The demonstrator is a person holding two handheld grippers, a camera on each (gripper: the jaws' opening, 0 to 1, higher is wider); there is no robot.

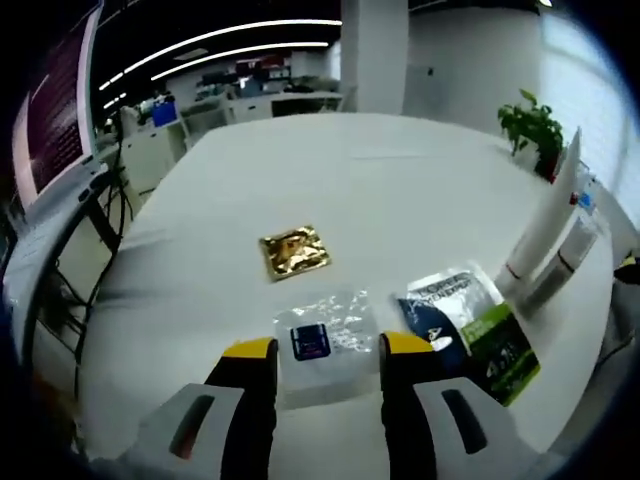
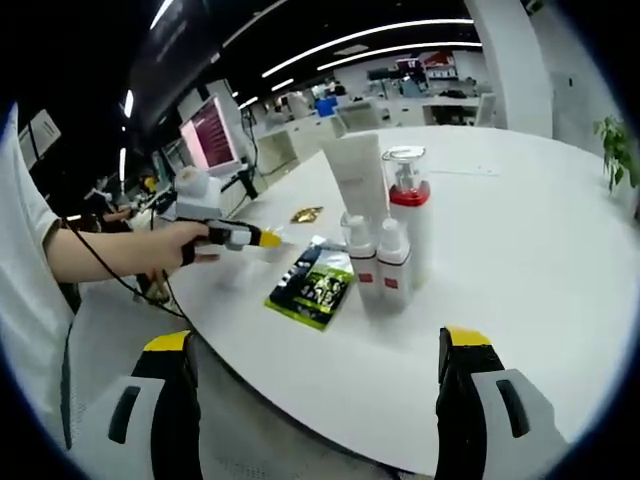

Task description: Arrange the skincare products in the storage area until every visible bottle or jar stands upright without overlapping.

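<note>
Nearest in the left gripper view, the left gripper [image 1: 325, 350] hovers low over a white table [image 1: 400, 190], its two yellow-tipped jaws spread apart with nothing between them. Just beyond the tips lies a clear sachet [image 1: 325, 335] with a dark label, flat on the table. To its right lies a larger green and dark pouch [image 1: 470, 325], also flat, and further out a gold foil sachet [image 1: 295, 252] lies alone.

In the right gripper view, the right gripper [image 2: 320, 365] sits back from the near table edge, its jaws wide apart and holding nothing. Past it, the skincare products stand together near the middle of the table: two small white bottles [image 2: 375, 260] side by side in front, a clear pump bottle [image 2: 408, 205] with a red collar behind them, and a tall white tube [image 2: 355, 175] standing on its cap. All four look upright. They stand close, possibly touching; the angle does not settle it.

Judging from this, the bottles already stand upright and the work looks largely done. What may remain is a little spacing within the cluster, and perhaps tidying the flat sachets.

Far beyond are desks, monitors and a potted plant [image 1: 530, 125].
</note>
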